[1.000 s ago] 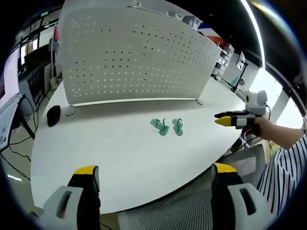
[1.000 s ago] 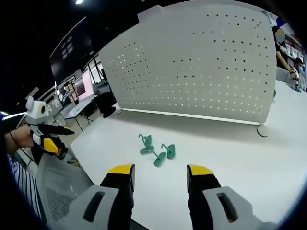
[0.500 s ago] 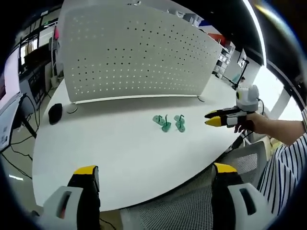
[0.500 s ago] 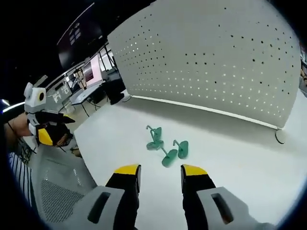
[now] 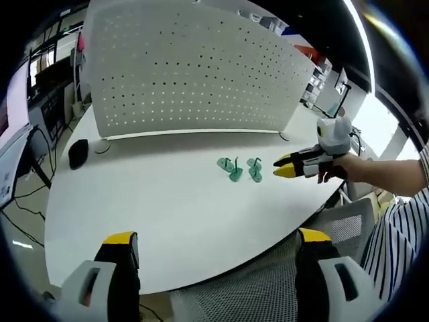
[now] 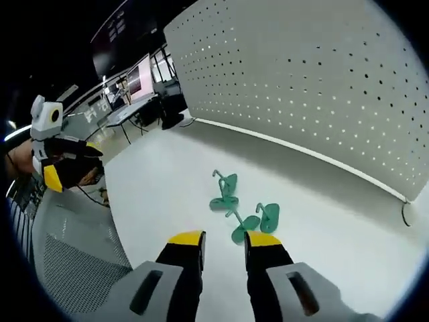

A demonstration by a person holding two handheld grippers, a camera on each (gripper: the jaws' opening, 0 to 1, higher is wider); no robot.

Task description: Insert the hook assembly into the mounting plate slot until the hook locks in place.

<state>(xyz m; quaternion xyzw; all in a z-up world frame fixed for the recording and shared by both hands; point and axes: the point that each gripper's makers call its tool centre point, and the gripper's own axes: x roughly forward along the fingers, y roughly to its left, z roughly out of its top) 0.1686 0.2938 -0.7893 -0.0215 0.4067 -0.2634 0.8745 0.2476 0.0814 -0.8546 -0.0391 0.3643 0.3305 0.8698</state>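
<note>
- The right gripper [image 6: 224, 240] hangs low over the white table [image 6: 167, 181], its yellow-tipped jaws drawn near together with a slim gap between them and nothing held.
- Just ahead of those tips lies a cluster of green hook pieces [image 6: 236, 209]: flat oval plates with thin bent hooks rising from them, touching or overlapping one another.
- Beyond the cluster, a white perforated panel [image 6: 301, 87] stands upright along the far side of the table.
- Far off to this gripper's left, the left gripper [image 6: 57, 171] is held above a grey mesh chair [image 6: 64, 268].
- In the left gripper view, the left gripper [image 5: 218, 245] sits back at the near table edge, jaws set wide apart and empty.
- Well ahead of it rest the green pieces, with the right gripper reaching in from the right beside them in a person's hand [image 5: 335, 171].
- A black mouse [image 5: 78, 153] lies far ahead to the left, near the panel's foot.
</note>
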